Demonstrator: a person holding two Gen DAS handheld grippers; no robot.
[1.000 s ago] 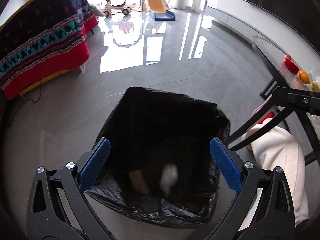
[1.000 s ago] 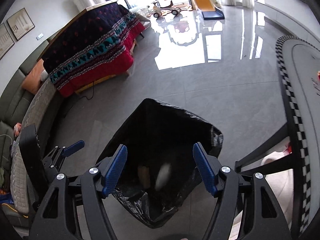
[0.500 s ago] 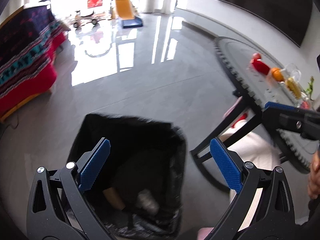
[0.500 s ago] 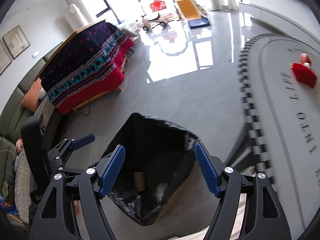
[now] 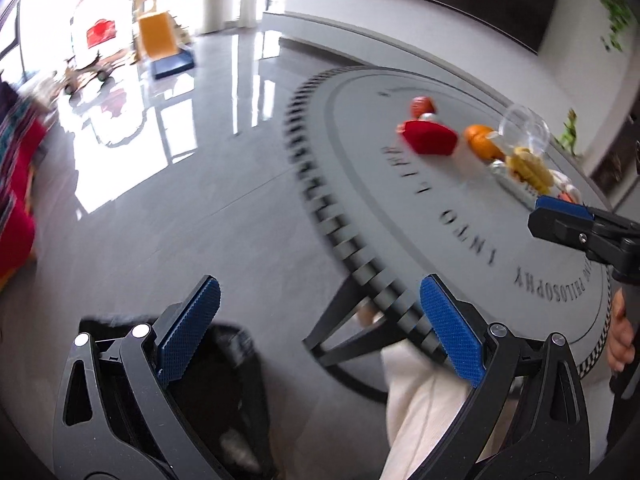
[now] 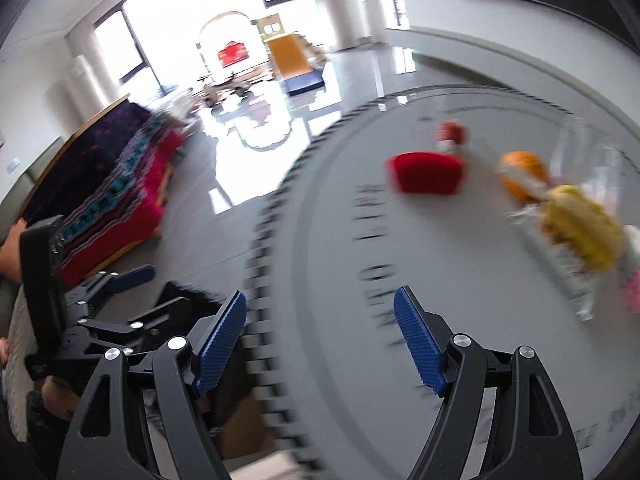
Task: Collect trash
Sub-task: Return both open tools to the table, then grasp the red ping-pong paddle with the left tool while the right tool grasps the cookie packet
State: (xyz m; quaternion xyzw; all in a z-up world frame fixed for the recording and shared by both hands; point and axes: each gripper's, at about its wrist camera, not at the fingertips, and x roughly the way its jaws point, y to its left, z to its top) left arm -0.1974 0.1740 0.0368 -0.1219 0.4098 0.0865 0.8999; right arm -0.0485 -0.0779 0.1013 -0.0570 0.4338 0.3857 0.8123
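A black trash bag (image 5: 224, 380) stands open on the floor at the lower left, with pale scraps inside. It also shows behind the left finger in the right wrist view, as the bag (image 6: 180, 296). My left gripper (image 5: 318, 328) is open and empty, over the floor by the round grey table (image 5: 460, 248). My right gripper (image 6: 320, 320) is open and empty above the table's edge (image 6: 264, 280). On the table lie a red packet (image 6: 428, 172), an orange (image 6: 520, 176), a yellow item (image 6: 580, 232), a clear wrapper (image 6: 568, 276) and a clear cup (image 5: 524, 128).
Black table legs (image 5: 340, 320) and a person's pale trouser leg (image 5: 424, 408) fill the space under the table. A sofa with a patterned blanket (image 6: 112, 184) stands at the left. A toy slide (image 5: 160, 40) sits far back on the glossy floor.
Both grippers swung right, away from above the bag and toward the table. The bag slid to the lower left of both views. The table's items came into view.
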